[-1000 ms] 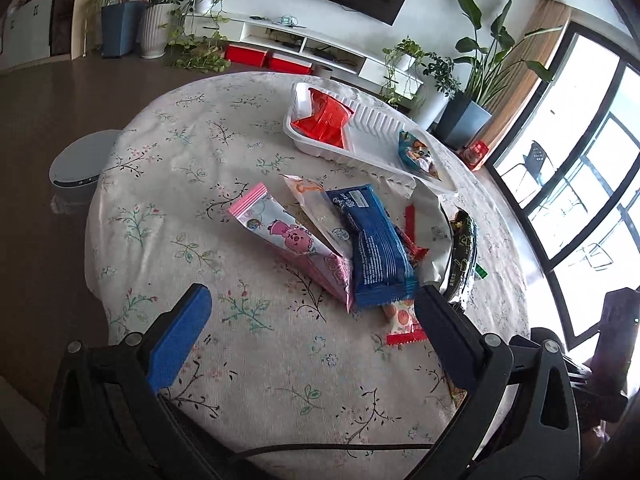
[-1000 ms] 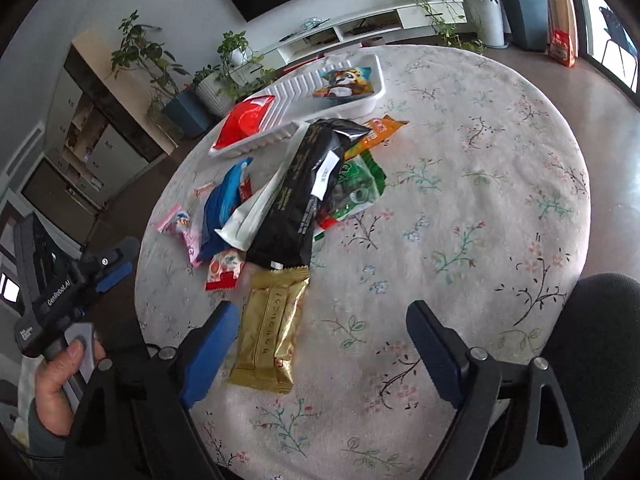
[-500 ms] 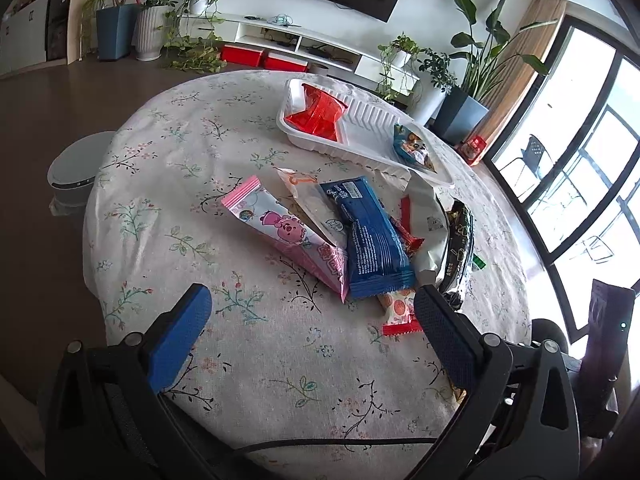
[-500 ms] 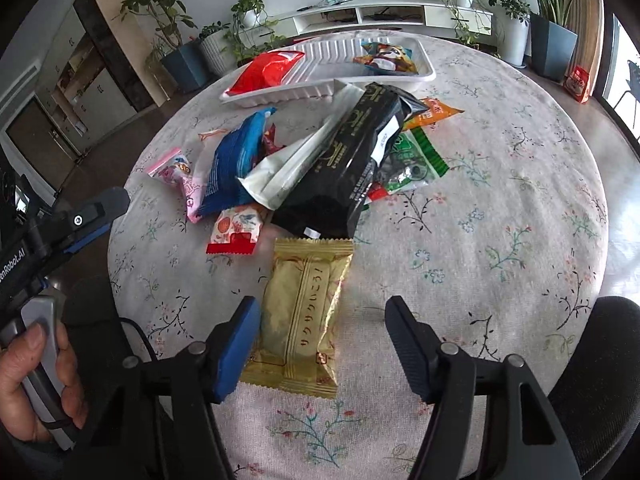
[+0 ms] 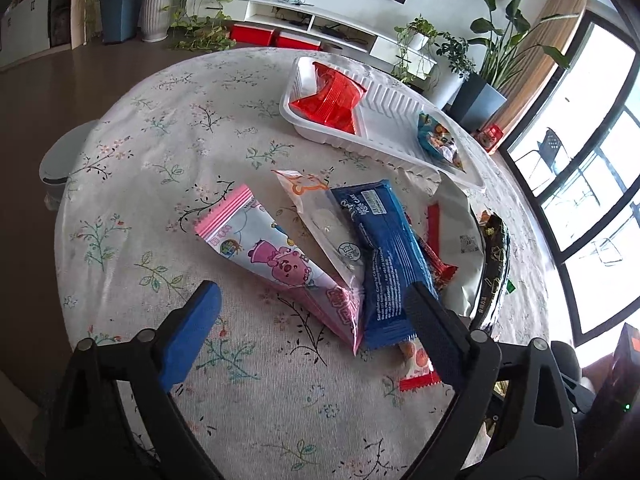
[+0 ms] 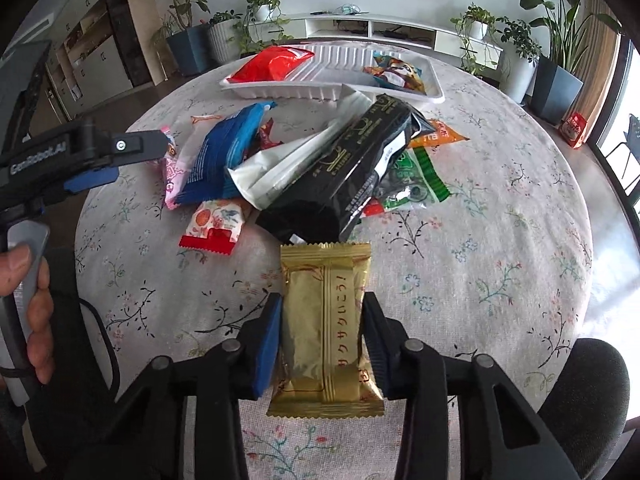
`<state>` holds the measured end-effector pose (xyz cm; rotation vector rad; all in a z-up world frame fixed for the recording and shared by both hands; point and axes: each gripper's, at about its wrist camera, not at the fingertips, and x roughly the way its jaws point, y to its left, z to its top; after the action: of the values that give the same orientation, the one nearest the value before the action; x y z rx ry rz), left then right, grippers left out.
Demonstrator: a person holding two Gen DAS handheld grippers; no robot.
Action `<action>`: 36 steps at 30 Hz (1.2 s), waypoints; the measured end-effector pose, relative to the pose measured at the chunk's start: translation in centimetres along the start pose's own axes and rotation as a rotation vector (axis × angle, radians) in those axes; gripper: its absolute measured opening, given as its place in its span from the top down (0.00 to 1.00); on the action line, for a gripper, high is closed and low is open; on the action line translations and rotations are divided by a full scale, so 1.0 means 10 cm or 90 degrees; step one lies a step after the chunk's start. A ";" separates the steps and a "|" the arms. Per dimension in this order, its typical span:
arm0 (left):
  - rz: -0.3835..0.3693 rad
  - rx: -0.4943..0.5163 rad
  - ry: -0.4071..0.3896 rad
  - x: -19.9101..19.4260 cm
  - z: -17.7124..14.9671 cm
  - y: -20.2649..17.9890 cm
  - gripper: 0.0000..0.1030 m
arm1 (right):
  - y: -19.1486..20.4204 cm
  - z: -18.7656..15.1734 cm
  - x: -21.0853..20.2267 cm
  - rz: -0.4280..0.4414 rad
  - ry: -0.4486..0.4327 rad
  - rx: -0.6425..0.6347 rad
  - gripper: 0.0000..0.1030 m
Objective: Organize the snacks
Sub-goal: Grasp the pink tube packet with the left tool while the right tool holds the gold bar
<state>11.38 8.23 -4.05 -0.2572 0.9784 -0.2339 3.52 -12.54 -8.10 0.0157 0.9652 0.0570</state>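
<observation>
A gold snack packet (image 6: 324, 320) lies flat on the flowered tablecloth (image 6: 500, 240). My right gripper (image 6: 322, 300) straddles it, jaws closing, both pads against its long sides. In the left wrist view my left gripper (image 5: 312, 292) hovers low over the pile, jaws wide and closing. The tip of a pink cartoon packet (image 5: 280, 264) lies between its fingers without touching them; a blue packet (image 5: 384, 256) lies by the right finger. A white tray (image 5: 392, 100) at the far side holds a red packet (image 5: 332, 96) and a small colourful packet (image 5: 438, 140).
The pile also holds a black packet (image 6: 352, 168), a silver-white one (image 6: 280, 168), a green one (image 6: 416, 180), an orange one (image 6: 440, 134) and a small red-edged one (image 6: 216, 226). A hand (image 6: 32, 312) holds the left gripper's handle. A black chair (image 6: 592, 392) stands at right.
The right gripper closed in from wide onto the gold packet's sides and rolled square to it. The left gripper moved forward toward the pink and blue packets and narrowed a little.
</observation>
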 end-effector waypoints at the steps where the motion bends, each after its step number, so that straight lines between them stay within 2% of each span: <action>1: -0.005 -0.009 0.008 0.05 0.02 0.04 0.21 | -0.02 0.00 0.00 0.002 -0.001 0.002 0.59; 2: -0.009 -0.016 0.010 0.07 0.04 0.08 0.31 | -0.03 0.00 0.00 0.003 -0.003 0.003 0.59; 3: -0.007 -0.018 0.014 0.09 0.05 0.12 0.37 | -0.04 0.00 0.00 0.004 -0.004 0.002 0.59; 8: 0.006 -0.014 0.022 0.13 0.09 0.29 0.38 | -0.06 0.00 0.00 0.005 -0.011 -0.006 0.59; 12: 0.035 0.042 0.033 0.15 0.15 0.29 0.38 | -0.07 0.00 -0.01 0.007 -0.013 -0.007 0.59; 15: 0.043 0.053 0.041 0.16 0.19 0.28 0.38 | -0.06 -0.01 -0.01 0.005 -0.013 -0.009 0.60; 18: 0.006 0.019 0.056 0.25 0.18 0.32 0.38 | -0.05 -0.01 -0.01 0.001 -0.013 -0.013 0.60; 20: 0.011 0.023 0.045 0.26 0.18 0.31 0.38 | -0.05 -0.01 -0.01 -0.001 -0.014 -0.015 0.60; 22: 0.010 0.030 0.040 0.26 0.19 0.30 0.45 | -0.05 -0.02 -0.01 -0.001 -0.014 -0.017 0.60; 23: 0.009 0.036 0.040 0.27 0.20 0.30 0.57 | -0.05 -0.01 -0.01 -0.001 -0.014 -0.015 0.60; 24: 0.008 0.042 0.043 0.26 0.20 0.30 0.64 | -0.05 -0.02 -0.01 0.000 -0.014 -0.015 0.60; 26: 0.012 0.053 0.043 0.26 0.22 0.30 0.70 | -0.04 -0.02 -0.01 -0.001 -0.015 -0.017 0.60; 30: 0.031 0.085 0.059 0.31 0.26 0.25 0.69 | -0.03 -0.02 -0.01 -0.005 -0.015 -0.021 0.60; 32: 0.047 0.100 0.076 0.38 0.29 0.21 0.66 | -0.03 -0.02 -0.01 -0.005 -0.015 -0.021 0.60; 33: 0.058 0.108 0.080 0.41 0.32 0.18 0.61 | -0.03 -0.02 -0.01 -0.005 -0.015 -0.021 0.60; 36: 0.087 0.141 0.080 0.46 0.34 0.10 0.61 | -0.03 -0.02 -0.01 -0.007 -0.015 -0.023 0.60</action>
<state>16.78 8.12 -6.21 0.0279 1.0808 -0.2328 3.29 -12.83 -8.10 -0.0222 0.9401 0.0643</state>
